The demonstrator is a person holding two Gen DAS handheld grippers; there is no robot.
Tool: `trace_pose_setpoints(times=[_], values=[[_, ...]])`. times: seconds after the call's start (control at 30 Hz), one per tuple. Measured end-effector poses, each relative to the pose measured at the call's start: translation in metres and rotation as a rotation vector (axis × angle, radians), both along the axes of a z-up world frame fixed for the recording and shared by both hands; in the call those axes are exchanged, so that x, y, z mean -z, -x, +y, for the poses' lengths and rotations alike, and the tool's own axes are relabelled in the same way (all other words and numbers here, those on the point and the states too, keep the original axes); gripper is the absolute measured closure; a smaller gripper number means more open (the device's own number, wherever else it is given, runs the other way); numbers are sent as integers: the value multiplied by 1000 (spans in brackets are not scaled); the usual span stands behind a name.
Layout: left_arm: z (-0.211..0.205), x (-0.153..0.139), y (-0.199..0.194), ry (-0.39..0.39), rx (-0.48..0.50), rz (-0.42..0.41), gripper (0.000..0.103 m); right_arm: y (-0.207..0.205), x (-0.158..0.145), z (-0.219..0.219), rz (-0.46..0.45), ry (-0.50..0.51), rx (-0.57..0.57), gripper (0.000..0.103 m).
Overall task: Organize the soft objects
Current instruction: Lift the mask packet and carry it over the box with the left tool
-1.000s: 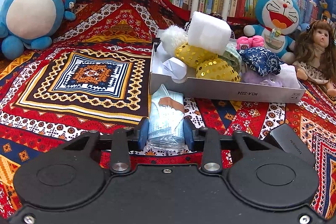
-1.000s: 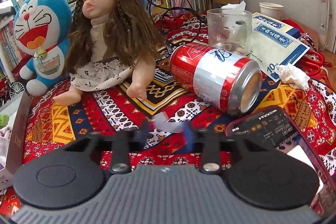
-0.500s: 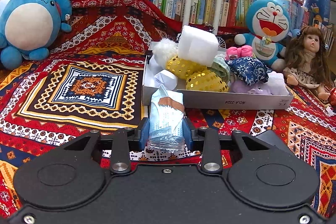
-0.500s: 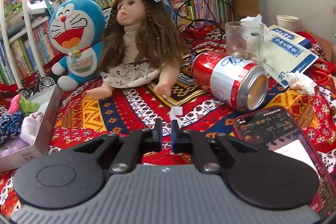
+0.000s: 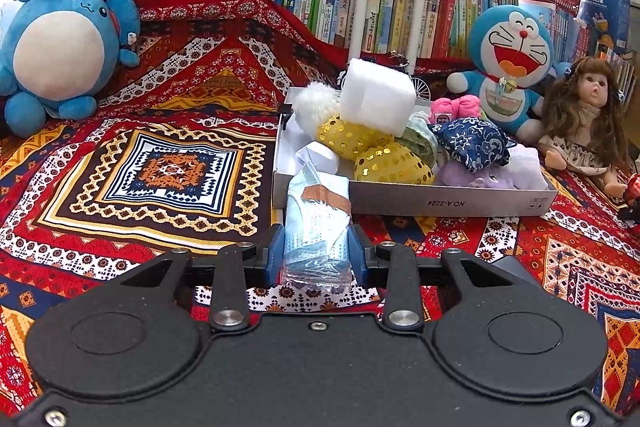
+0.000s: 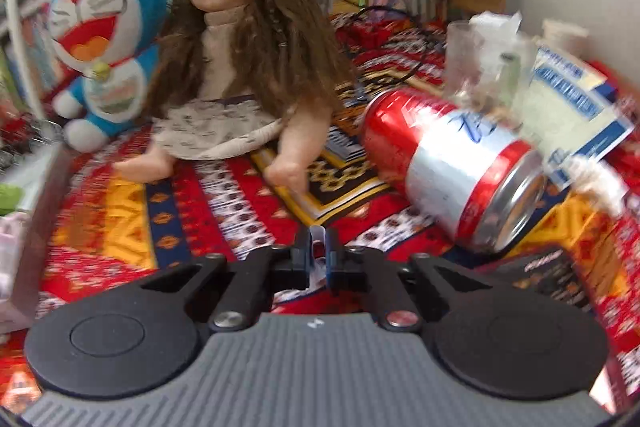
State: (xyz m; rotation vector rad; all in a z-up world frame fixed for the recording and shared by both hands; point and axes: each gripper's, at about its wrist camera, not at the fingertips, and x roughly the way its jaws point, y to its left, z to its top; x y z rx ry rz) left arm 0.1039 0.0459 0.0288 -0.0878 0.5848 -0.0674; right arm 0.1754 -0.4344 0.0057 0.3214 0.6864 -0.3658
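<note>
While the left gripper (image 5: 317, 254) squeezes a soft blue packet (image 5: 318, 223) just in front of the full box (image 5: 448, 202), the right gripper (image 6: 318, 259) pinches a tiny white scrap (image 6: 317, 233). Dropping the packet on that heap could make it slide off.

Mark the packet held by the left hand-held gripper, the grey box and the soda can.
Packet (image 5: 318, 227), left wrist view: on its pale blue middle, between the fingers.
Grey box (image 5: 448, 202), left wrist view: on its bare front wall.
Soda can (image 6: 452, 163), right wrist view: on the silver side, lying flat.
</note>
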Motion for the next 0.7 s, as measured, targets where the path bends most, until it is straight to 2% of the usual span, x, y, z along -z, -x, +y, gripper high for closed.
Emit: trace_pose_setpoints(times=[0.23, 0.43, 0.7], values=[[-1, -4, 3, -1, 13, -9, 71, 29, -7, -11, -82, -198, -19, 96], [-2, -8, 4, 13, 18, -13, 71, 43, -18, -19, -113, -338, -34, 96], [-5, -14, 5, 26, 41, -23, 71, 40, -30, 6, -135, -377, -131, 95]])
